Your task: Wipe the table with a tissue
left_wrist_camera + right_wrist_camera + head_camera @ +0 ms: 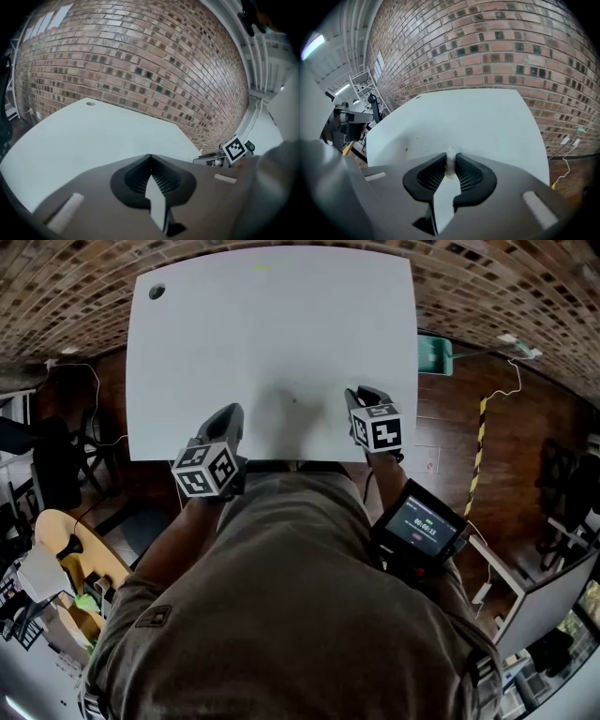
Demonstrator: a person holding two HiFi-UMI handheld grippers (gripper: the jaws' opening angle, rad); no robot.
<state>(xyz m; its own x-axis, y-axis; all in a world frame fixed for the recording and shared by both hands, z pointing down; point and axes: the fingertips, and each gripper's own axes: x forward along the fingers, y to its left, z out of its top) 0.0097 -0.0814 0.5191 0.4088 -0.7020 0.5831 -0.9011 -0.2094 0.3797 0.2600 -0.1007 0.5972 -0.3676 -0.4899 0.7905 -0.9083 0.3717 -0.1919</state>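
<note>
Pinching just a scrap of tissue (450,165) between its jaws over the worktop (487,122), the right gripper (450,157) could lose it once rubbing drags on it; left gripper (150,158) jaws pressed together, empty.

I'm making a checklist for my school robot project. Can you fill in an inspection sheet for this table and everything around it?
Surface: white table, mostly bare; a round hole in its far left corner; tiny brown specks on the top.
Job's things: a small white tissue, pinched in the right gripper.
Clutter: nothing seen on the table.
Grippers: left gripper has its jaws together with nothing in them; right gripper is shut on the tissue. Both are at the table's near edge.
Cables: a white cable on the floor to the right.
Surroundings: brick wall behind the table; wooden floor.
</note>
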